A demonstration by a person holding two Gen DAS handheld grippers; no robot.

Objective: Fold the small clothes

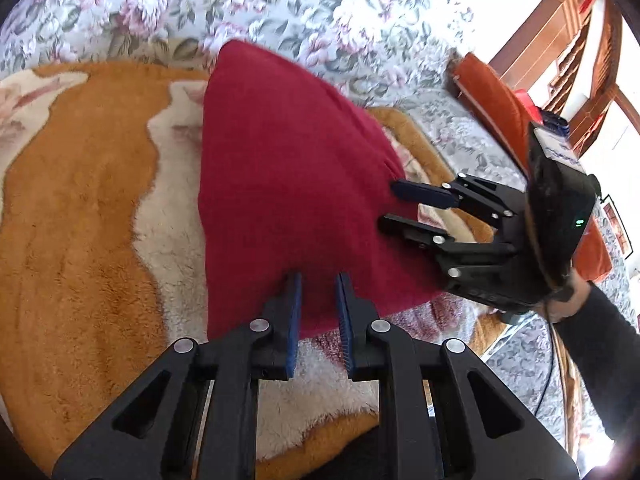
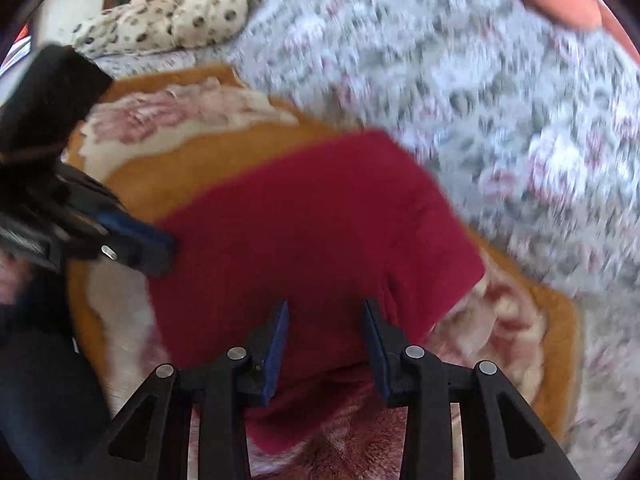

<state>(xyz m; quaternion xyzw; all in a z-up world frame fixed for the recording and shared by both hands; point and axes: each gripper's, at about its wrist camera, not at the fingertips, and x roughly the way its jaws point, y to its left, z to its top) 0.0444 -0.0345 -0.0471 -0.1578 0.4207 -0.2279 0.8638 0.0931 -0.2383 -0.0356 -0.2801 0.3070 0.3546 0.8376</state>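
The left gripper [image 1: 318, 280] stands with its blue-padded fingers [image 1: 295, 312] a narrow gap apart, their tips over the near edge of the dark red cloth [image 1: 288, 184]; the red fabric shows through the gap, but whether the pads press on it cannot be told. Seen from the left wrist, the cloth spreads from the tips toward twelve o'clock, tapering to a rounded corner at the top. At three o'clock from it the right gripper [image 1: 394, 206] reaches in, jaws parted, one fingertip touching the cloth's right edge and the other just below it. A hand [image 1: 576, 292] in a dark sleeve [image 1: 608, 356] holds that tool at four o'clock.

From the right wrist, the right gripper [image 2: 325, 308] shows its fingers well apart with nothing pinched, the cloth [image 2: 316, 224] lying under and beyond them toward twelve. The left gripper [image 2: 160, 254] meets the cloth's edge at nine o'clock.

The cloth rests on an orange and cream plush blanket [image 1: 80, 208], which lies on a floral bedspread [image 1: 320, 12]. A spotted pillow [image 2: 168, 20] sits at eleven o'clock in the blurred right-wrist view.
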